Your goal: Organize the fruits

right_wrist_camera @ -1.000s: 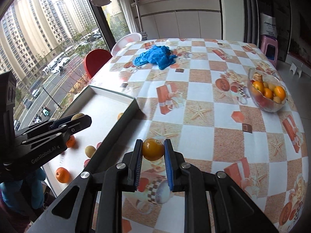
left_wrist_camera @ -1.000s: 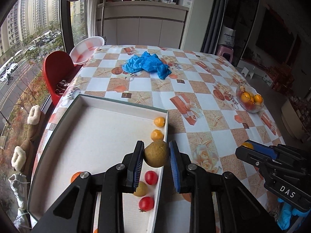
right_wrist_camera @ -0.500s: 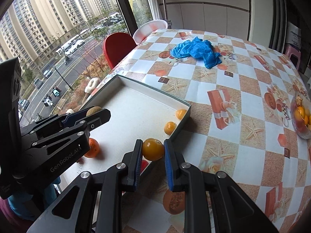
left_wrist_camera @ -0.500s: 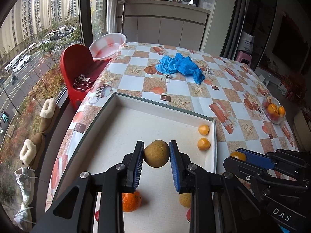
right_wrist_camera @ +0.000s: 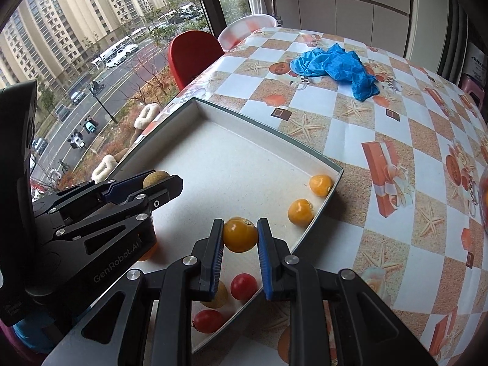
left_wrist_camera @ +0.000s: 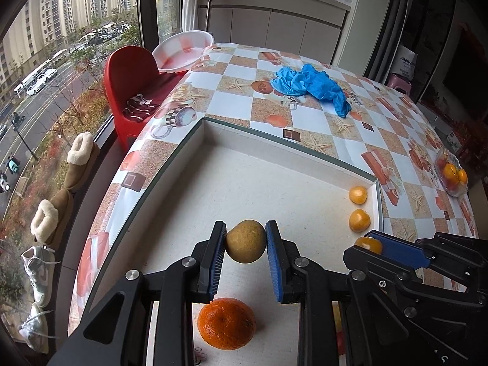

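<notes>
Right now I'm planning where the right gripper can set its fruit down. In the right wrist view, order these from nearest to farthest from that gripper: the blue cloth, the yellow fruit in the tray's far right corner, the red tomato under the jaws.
Measured from the right gripper:
1. Red tomato, just below, inside the tray.
2. Corner yellow fruit, ahead to the right.
3. Blue cloth, far across the table.

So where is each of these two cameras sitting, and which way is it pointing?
Left wrist: rides the left hand-held gripper, looking forward over the white tray; its fingers clamp a brownish fruit, with the right hand-held gripper alongside.
Right wrist: rides the right hand-held gripper, clamping a yellow-orange fruit above the tray's right side; the left hand-held gripper shows at its left.
Shared: tray, blue cloth, checkered table.
</notes>
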